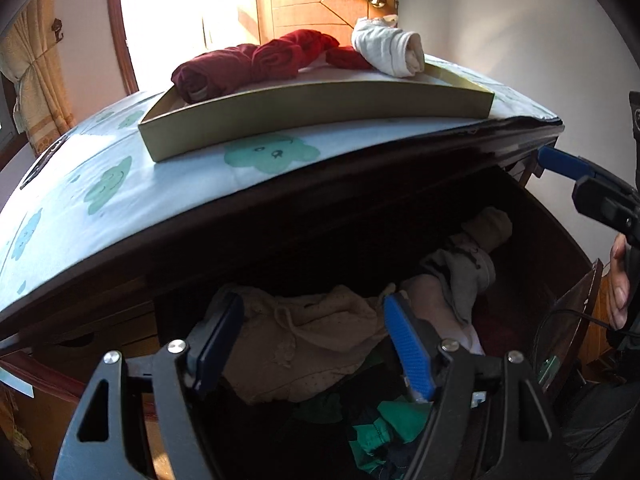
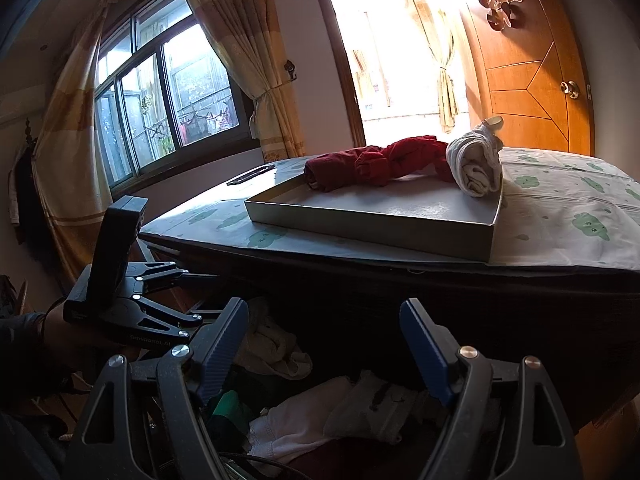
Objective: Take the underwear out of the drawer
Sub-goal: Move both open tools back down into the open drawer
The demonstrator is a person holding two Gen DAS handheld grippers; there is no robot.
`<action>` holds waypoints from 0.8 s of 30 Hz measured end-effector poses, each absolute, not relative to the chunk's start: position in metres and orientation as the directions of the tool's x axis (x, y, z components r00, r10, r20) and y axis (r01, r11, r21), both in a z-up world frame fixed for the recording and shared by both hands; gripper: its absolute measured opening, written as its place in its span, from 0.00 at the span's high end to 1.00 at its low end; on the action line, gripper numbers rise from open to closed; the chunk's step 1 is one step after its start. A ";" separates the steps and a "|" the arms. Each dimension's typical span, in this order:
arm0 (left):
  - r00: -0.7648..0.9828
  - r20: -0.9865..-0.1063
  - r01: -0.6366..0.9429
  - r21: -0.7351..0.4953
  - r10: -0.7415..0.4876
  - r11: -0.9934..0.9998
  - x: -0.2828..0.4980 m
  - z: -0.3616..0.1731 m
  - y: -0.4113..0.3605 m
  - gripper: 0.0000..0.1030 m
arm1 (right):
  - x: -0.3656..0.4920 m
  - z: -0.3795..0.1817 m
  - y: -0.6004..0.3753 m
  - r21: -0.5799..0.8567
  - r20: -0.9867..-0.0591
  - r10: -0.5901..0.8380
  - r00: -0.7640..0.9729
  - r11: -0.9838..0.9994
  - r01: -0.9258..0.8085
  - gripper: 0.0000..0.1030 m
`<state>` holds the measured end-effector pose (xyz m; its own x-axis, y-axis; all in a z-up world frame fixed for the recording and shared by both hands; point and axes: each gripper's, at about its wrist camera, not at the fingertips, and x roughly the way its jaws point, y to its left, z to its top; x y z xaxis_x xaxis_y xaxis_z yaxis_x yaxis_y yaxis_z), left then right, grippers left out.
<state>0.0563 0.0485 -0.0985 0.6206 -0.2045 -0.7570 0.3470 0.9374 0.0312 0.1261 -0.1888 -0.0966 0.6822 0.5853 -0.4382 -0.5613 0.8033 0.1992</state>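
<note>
Jaws of the left gripper stand spread around a crumpled beige dotted underwear piece in the dark wooden drawer; sink deeper before pinching. Right of it, the right gripper hovers spread, empty, above white underwear.

Crumpled beige underwear lies in the open drawer

The drawer is dark shiny wood, the clothes inside are soft cloth, the tray looks like smooth matt cardboard, and the left gripper has ridged blue pads on black plastic.
</note>
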 end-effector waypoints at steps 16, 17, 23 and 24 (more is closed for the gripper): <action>0.400 -0.910 0.545 0.139 -0.110 0.827 0.073 -0.142 0.025 0.28 | 0.125 -0.109 -0.188 0.225 -0.467 0.583 0.665 0.806 -0.548 0.22; 0.402 -0.910 0.547 0.148 -0.102 0.824 0.075 -0.143 0.024 0.28 | 0.125 -0.110 -0.188 0.225 -0.469 0.582 0.665 0.806 -0.547 0.22; 0.370 -0.925 0.573 0.151 -0.090 0.806 0.085 -0.155 0.017 0.28 | 0.124 -0.111 -0.185 0.218 -0.475 0.579 0.663 0.807 -0.549 0.22; 0.361 -0.928 0.572 0.146 -0.088 0.807 0.087 -0.157 0.017 0.28 | 0.125 -0.111 -0.185 0.216 -0.476 0.578 0.662 0.807 -0.549 0.22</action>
<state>0.0871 0.0169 -0.1568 0.3610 -0.0880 -0.9284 0.5724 0.8068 0.1461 0.1248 -0.1852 -0.1106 0.6624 0.5781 -0.4764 -0.5490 0.8073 0.2163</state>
